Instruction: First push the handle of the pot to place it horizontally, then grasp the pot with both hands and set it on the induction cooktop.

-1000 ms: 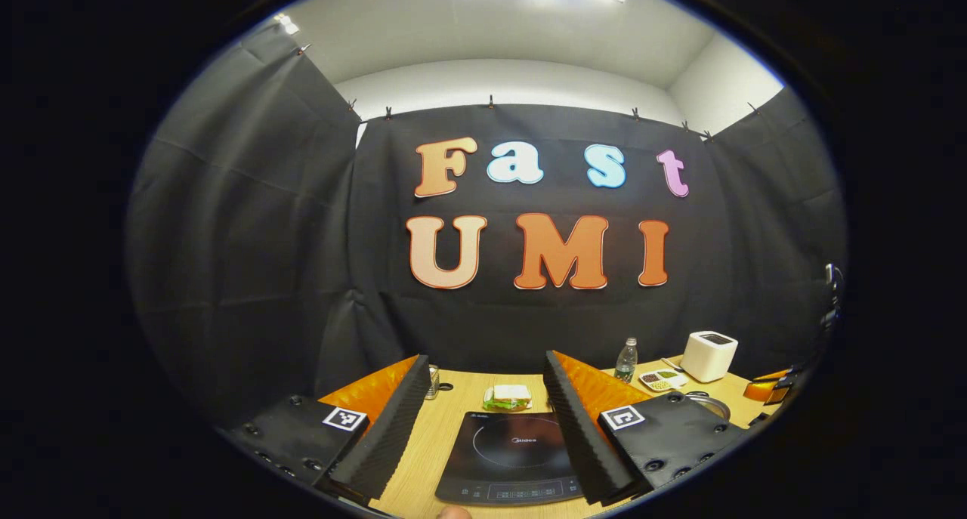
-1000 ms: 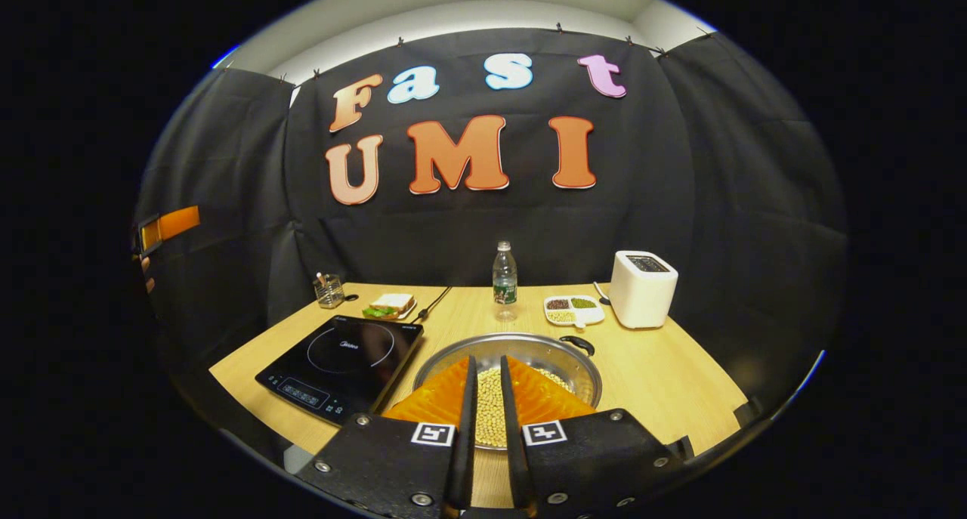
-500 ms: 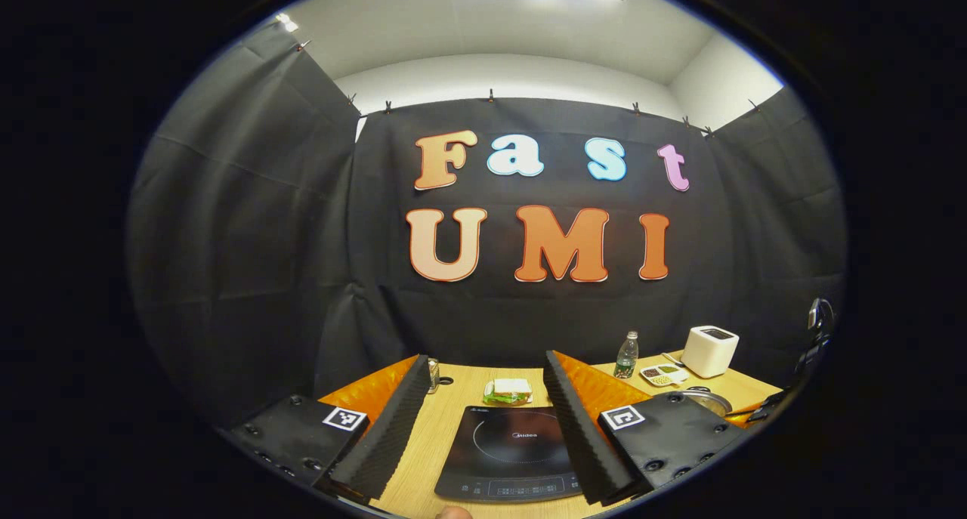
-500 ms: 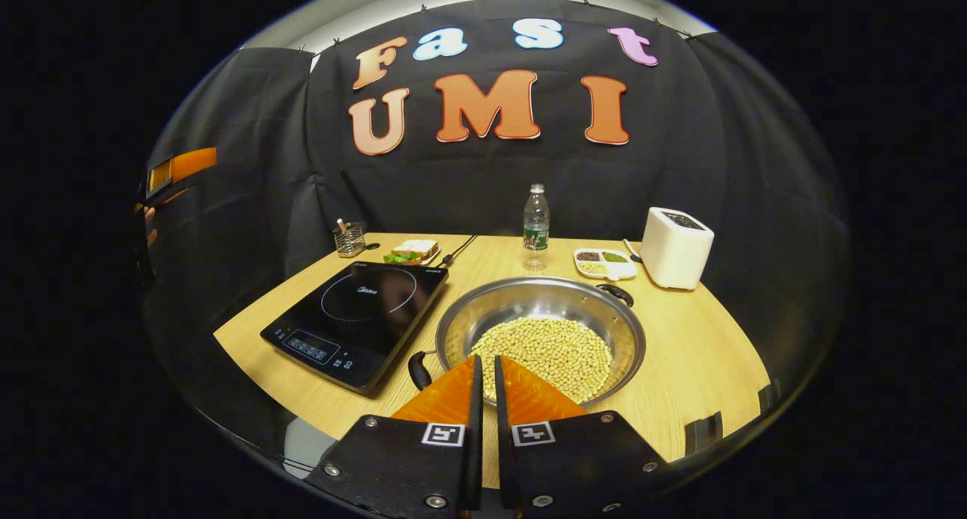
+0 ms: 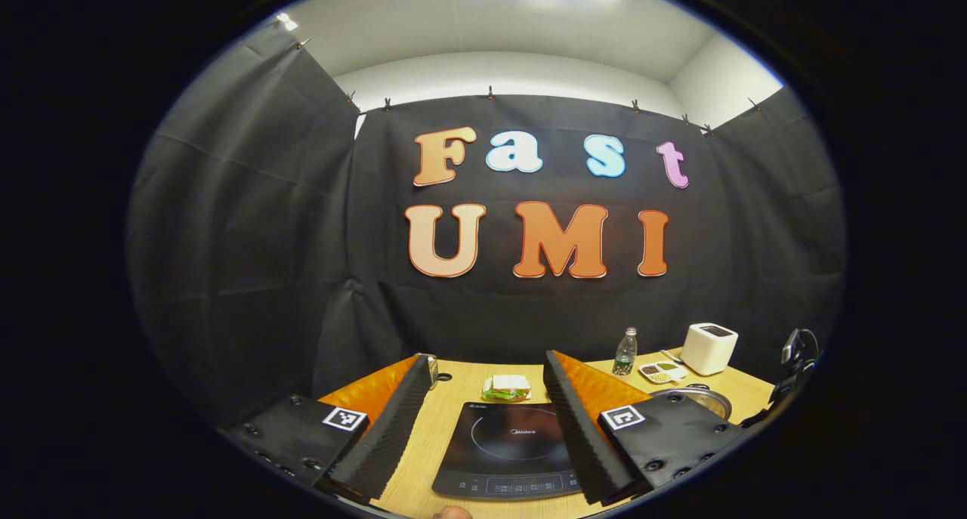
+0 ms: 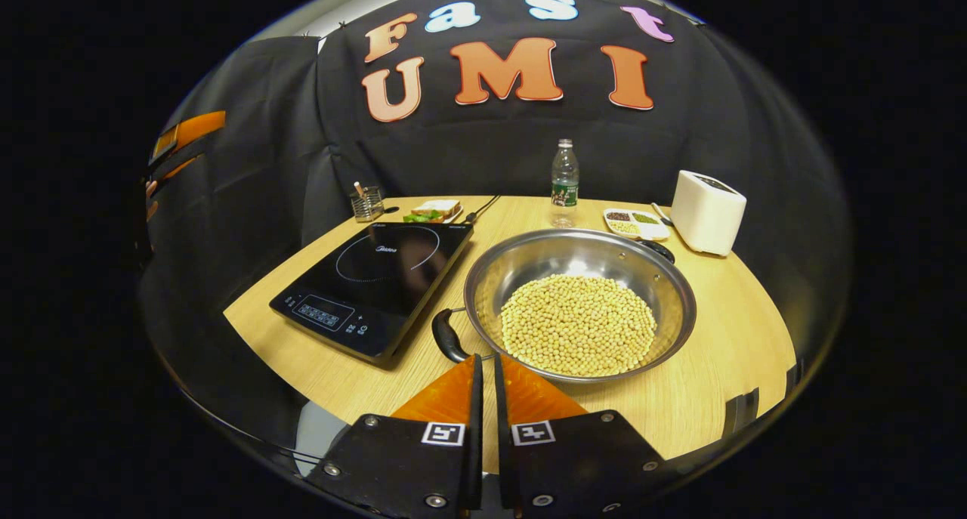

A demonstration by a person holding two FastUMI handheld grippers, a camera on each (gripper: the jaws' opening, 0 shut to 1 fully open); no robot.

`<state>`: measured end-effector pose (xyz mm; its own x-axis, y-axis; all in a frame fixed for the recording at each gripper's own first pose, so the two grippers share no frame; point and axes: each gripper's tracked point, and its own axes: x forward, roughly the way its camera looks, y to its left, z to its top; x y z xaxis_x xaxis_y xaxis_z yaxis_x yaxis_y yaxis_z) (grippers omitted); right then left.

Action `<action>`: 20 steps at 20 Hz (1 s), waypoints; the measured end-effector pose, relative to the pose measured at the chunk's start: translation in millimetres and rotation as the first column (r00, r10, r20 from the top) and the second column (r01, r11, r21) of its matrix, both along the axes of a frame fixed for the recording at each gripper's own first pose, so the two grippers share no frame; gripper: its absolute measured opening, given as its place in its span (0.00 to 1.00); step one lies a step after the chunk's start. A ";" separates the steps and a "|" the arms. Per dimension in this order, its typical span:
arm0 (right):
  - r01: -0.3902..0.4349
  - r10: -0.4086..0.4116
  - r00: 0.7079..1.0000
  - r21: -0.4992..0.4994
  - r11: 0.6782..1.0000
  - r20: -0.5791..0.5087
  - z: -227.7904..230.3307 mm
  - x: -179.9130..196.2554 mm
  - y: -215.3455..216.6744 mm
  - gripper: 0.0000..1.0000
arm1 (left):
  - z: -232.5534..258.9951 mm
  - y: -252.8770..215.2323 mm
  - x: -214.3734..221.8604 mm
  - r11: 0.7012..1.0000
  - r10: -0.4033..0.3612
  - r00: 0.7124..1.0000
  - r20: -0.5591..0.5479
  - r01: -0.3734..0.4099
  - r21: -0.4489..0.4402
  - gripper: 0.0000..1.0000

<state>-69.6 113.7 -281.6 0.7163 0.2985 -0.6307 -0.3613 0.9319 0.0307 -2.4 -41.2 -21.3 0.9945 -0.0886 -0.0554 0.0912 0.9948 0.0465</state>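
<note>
In the right gripper view the tabletop (image 6: 725, 353) spans the middle. The induction cooktop (image 6: 378, 277) lies left of centre, the pot (image 6: 580, 301) of beans just right of it, near handle (image 6: 447, 338) at lower centre. Right gripper (image 6: 485, 368) jaws nearly closed, empty; left gripper (image 5: 487, 375) jaws wide, empty.
</note>
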 end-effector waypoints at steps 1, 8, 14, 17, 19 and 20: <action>-0.006 0.006 1.000 -0.005 1.000 -0.012 -5.0 -1.3 1.8 0.09 | -0.4 -1.0 -0.1 1.000 0.000 1.000 -0.001 0.000 0.000 0.97; -0.035 0.033 0.995 -0.029 0.999 -0.090 -36.6 -7.5 11.5 0.09 | -11.0 1.6 5.3 1.000 0.005 1.000 -0.026 -0.005 0.009 0.97; -0.042 0.039 0.994 -0.023 0.999 -0.101 -45.1 1.5 25.6 0.09 | -17.7 5.7 8.7 1.000 0.014 0.999 -0.042 -0.014 0.015 0.97; -0.012 0.013 0.993 0.007 1.000 -0.116 -49.6 4.1 29.8 0.09 | -20.3 8.5 10.0 1.000 0.018 0.999 -0.049 -0.018 0.005 0.97; 0.009 -0.002 0.991 0.049 0.999 -0.131 -49.2 6.6 34.2 0.09 | -23.8 11.8 12.4 1.000 0.025 0.998 -0.056 -0.024 0.007 0.97; 0.017 -0.007 0.990 0.066 0.998 -0.140 -49.2 8.2 36.5 0.08 | -24.7 13.6 13.2 1.000 0.029 0.998 -0.059 -0.028 0.010 0.97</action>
